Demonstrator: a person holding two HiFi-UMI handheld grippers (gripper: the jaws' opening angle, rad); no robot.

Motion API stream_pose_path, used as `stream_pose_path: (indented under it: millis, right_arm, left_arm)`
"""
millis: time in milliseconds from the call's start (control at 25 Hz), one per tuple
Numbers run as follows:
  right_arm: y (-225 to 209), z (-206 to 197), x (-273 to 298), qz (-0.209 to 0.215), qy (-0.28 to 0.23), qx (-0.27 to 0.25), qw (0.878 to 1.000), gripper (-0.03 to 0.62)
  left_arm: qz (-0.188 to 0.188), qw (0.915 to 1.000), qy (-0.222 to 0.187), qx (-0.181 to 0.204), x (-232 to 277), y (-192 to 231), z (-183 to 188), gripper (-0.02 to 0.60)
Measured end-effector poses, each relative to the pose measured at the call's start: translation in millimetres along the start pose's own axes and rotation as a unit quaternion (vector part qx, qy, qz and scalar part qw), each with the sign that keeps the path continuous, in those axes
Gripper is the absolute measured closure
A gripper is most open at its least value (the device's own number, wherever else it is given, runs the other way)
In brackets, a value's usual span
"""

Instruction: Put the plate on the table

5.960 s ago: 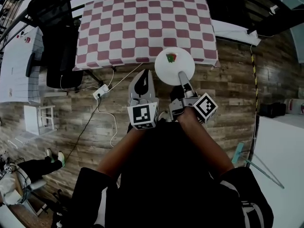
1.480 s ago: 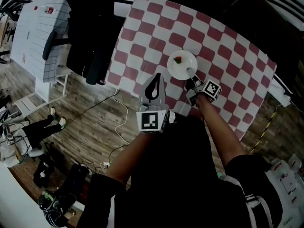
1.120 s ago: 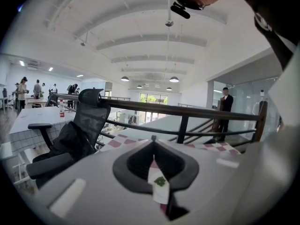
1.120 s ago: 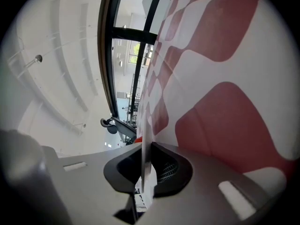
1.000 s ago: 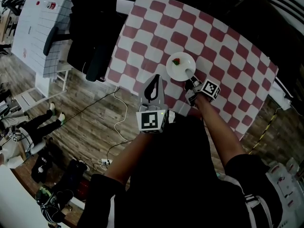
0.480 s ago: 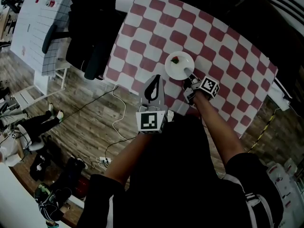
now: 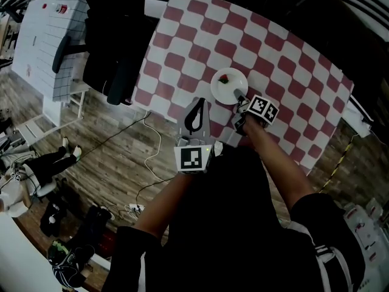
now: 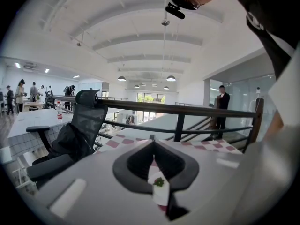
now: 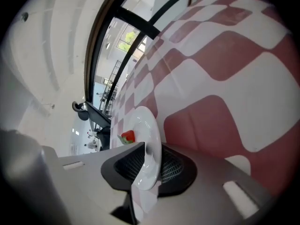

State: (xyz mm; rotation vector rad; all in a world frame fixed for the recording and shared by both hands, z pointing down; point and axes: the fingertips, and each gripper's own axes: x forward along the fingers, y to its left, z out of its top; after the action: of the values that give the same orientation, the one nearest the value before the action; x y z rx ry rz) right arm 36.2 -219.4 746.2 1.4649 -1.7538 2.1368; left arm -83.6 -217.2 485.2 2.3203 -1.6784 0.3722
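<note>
Keep the round white plate (image 7: 228, 85) flat on the red-and-white checked table (image 7: 292, 72). On the right gripper (image 7: 237, 95), let the jaws, opening around the plate's rim, go wide, then slide straight back. Hold the left gripper (image 7: 198, 102), jaws together, away.

Soft even daylight; fisheye edges dark, warped

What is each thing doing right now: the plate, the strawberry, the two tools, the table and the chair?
plate: flat on the table, rim between the right tool's jaws.
strawberry: lying on the plate.
right tool: jaws opening around the plate's rim.
left tool: shut, empty, held by the table's near edge.
table: covered with a red-and-white checked cloth.
chair: dark jacket draped over it.
</note>
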Motion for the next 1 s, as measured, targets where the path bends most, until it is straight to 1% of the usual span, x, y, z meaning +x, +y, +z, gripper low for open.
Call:
stream_pose_path:
  millis: [120,360,520,600,880,920,960,1000]
  right_arm:
    - [3,-4,-2,-0.017,0.007,-0.041,0.999,0.488]
    - [2,-8,-11,-0.059,0.008,-0.072,0.996,0.407]
    - [-5,-9,-21,-0.08,-0.005,-0.063,0.995,0.397]
    - [-7,-9,-25,-0.082,-0.007,-0.066,0.994,0.393]
    - [-1,-14,-39,-0.06,-0.014,-0.066,0.996,0.405]
    - [4,-15,-41,-0.052,-0.016,-0.068,0.996,0.417]
    - [9,-16,-44,-0.042,-0.017,-0.069,0.997,0.447]
    - [14,-16,-46,-0.032,-0.019,-0.07,0.997,0.456]
  left_arm:
    - [-0.001,1.0,0.0,0.003,-2,-1,-2,0.572]
    - [0.006,1.0,0.0,0.0,-7,3,-2,0.572]
    - [0.01,0.9999,-0.002,0.0,-12,7,-1,0.572]
    - [0.006,1.0,-0.007,-0.004,-15,7,-1,0.572]
    - [-0.009,0.9999,-0.004,-0.009,-16,0,-3,0.572]
    - [-0.012,0.9999,-0.006,-0.006,-16,-2,-2,0.572]
    - [-0.016,0.9998,-0.008,-0.004,-17,-4,-1,0.572]
    - [-0.02,0.9997,-0.01,-0.002,-17,-5,0,0.572]
